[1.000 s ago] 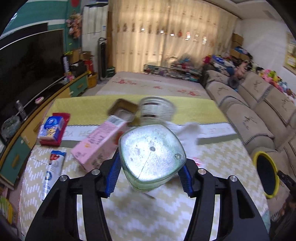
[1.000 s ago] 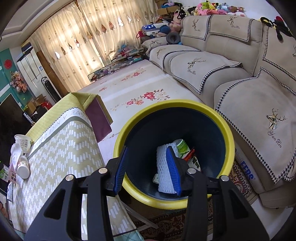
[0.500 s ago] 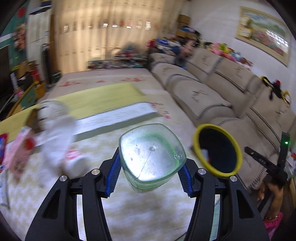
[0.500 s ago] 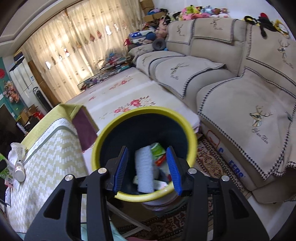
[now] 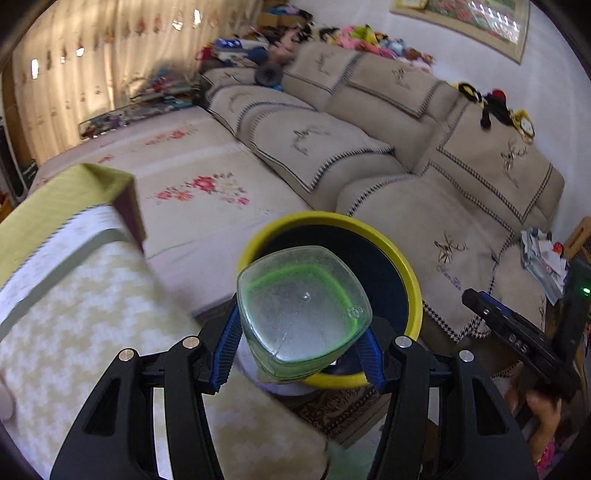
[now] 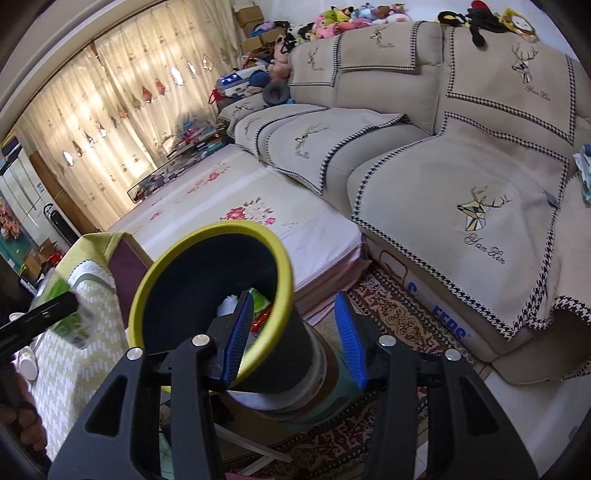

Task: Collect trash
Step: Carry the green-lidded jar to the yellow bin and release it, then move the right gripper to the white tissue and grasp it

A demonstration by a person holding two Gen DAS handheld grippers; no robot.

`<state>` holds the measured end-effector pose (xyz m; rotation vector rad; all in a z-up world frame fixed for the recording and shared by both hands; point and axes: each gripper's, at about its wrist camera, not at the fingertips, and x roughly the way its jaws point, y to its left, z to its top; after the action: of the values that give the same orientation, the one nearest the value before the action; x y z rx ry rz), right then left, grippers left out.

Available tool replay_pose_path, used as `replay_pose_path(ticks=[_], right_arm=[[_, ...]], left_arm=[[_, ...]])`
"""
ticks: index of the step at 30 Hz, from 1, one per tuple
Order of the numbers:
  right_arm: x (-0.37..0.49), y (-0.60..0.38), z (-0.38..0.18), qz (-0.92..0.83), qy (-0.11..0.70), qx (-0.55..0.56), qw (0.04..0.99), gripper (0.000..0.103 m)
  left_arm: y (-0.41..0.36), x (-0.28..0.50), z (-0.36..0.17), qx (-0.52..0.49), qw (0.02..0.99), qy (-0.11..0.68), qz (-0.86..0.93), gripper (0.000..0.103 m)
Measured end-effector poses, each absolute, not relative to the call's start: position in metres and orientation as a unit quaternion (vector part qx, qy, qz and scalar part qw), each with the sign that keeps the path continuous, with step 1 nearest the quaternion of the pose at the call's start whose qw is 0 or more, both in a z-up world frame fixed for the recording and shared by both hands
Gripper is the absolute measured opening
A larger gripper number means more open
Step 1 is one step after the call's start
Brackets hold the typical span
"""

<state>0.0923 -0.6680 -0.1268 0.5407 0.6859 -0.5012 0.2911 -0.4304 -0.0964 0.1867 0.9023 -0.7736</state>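
One bottle (image 5: 303,310), clear plastic with green tint, base toward camera, clamped in left gripper (image 5: 300,345) over the table (image 5: 74,332) edge, in front of one yellow-rimmed bin (image 5: 412,291). Right gripper (image 6: 293,338) spread wide, holding nothing, beside bin rim; trash inside.

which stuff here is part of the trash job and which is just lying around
Part of the job:
- clear plastic bottle, gripped in the left tool
- yellow-rimmed bin, with trash already inside
- right tool, open and empty

Just lying about:
- sofa
- plush toys on the sofa back
- patterned rug
- curtains
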Motion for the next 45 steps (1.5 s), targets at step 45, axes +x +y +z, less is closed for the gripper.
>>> replay_pose_path(ticks=[45], right_arm=[[0.19, -0.467, -0.081, -0.006, 0.367, 0.146, 0.919, 0.05]], left_arm=[[-0.051, 0.194, -0.045, -0.048, 0.934, 0.343, -0.084, 0.095]])
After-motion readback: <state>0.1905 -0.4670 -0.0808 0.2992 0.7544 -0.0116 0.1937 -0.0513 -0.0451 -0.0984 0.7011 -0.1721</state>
